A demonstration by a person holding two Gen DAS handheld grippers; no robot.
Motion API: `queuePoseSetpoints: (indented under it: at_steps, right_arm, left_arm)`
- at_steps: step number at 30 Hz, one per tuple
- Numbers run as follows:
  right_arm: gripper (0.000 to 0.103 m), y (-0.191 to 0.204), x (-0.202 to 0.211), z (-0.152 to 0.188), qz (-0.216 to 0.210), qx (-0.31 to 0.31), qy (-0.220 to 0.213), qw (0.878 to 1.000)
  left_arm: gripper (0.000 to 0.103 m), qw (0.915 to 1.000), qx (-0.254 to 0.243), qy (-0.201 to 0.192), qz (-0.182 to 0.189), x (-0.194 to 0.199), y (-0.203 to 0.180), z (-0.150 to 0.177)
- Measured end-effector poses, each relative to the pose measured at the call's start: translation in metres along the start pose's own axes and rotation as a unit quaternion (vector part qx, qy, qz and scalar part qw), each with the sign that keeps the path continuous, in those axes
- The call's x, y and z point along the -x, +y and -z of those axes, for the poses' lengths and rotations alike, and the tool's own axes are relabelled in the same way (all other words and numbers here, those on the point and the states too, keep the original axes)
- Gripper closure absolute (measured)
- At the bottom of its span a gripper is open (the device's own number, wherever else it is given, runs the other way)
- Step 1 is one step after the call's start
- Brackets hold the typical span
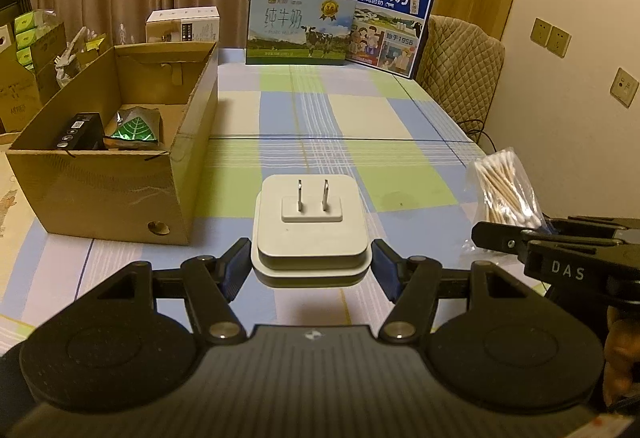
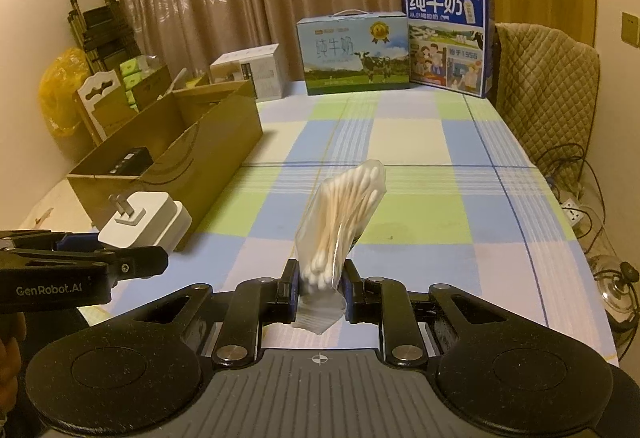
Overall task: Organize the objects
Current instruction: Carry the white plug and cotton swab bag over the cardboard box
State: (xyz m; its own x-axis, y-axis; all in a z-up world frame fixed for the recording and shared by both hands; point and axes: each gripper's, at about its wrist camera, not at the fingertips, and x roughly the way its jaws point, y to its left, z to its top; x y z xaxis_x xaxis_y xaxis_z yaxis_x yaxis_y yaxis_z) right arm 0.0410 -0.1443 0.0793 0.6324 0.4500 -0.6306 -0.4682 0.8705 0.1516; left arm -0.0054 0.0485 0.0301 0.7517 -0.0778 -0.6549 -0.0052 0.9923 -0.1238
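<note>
The open brown cardboard box (image 1: 120,142) already holds a black rectangular device (image 1: 80,132) and a green foil packet (image 1: 136,126). The left claw (image 1: 310,262) grips a white square plug adapter (image 1: 310,222) just right of the box; the right claw (image 2: 320,288) pinches a clear bag of cotton swabs (image 2: 344,214) further right. Both probably still need boxing; the checked tabletop (image 1: 360,118) right of the box is bare, and its near wall must be cleared.

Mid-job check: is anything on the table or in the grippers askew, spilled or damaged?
Nothing spilled or broken. The left gripper holds the charger level, prongs up. The right gripper pinches the swab bag by its lower end, so it leans right. The cardboard box sits upright, with a hole in its front wall.
</note>
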Motion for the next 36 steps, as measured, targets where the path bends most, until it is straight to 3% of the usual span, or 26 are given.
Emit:
queuePoseSetpoints:
  at_steps: [11,24,36]
  right_arm:
    - [0.086,0.038,-0.014,-0.015,-0.038,0.028,0.0,0.999]
    - [0.085,0.106,-0.051,-0.034,-0.09,0.084,0.004,0.992]
    - [0.085,0.136,-0.068,-0.045,-0.107,0.11,0.007,0.988]
  left_arm:
    - [0.043,0.9999,0.006,-0.005,-0.01,0.013,0.021,-0.006]
    - [0.043,0.9981,0.03,-0.013,-0.052,0.034,0.082,-0.023]
    - [0.043,0.9967,0.038,-0.019,-0.069,0.046,0.113,-0.028]
